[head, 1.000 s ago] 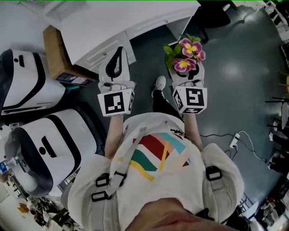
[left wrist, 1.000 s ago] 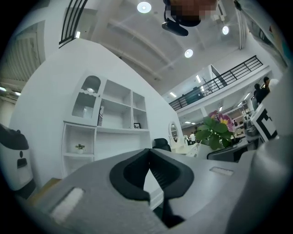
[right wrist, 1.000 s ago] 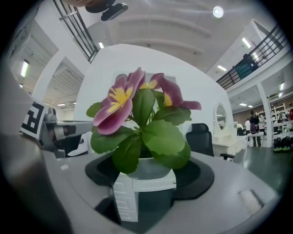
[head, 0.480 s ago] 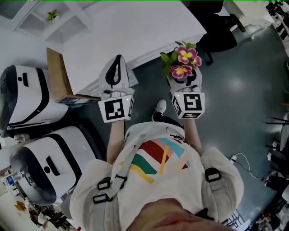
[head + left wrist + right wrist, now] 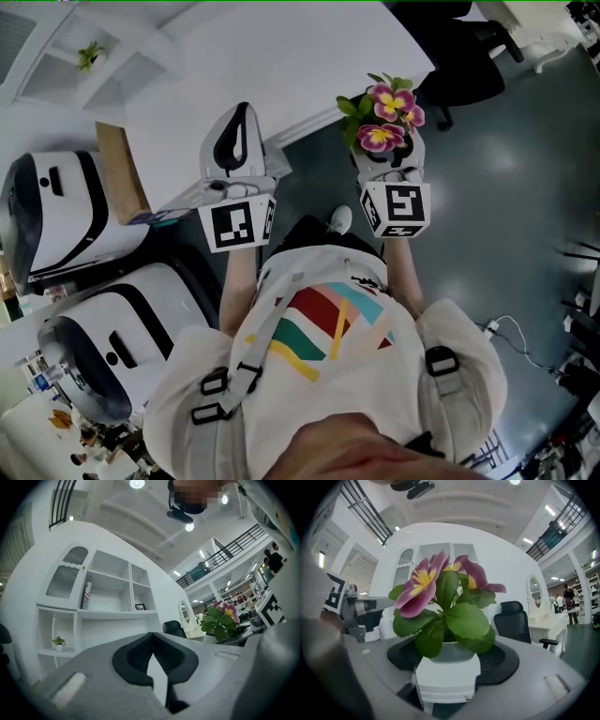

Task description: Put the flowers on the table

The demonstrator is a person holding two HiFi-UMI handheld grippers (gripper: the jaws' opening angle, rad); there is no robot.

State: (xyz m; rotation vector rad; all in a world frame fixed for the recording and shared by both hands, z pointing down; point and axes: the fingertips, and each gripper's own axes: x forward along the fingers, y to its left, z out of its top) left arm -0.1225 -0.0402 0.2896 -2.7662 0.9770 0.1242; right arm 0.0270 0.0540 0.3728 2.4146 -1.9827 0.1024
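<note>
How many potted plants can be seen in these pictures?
2. The flowering plant is held between the fingers of the right gripper. A small green plant stands on a low shelf of the white shelf unit. More may be hidden.

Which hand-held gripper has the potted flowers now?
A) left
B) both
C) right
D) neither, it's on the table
C: the right hand-held gripper is closed on the white flower pot, held up with the table not under it. The left hand-held gripper has its jaws together with nothing between them.
</note>
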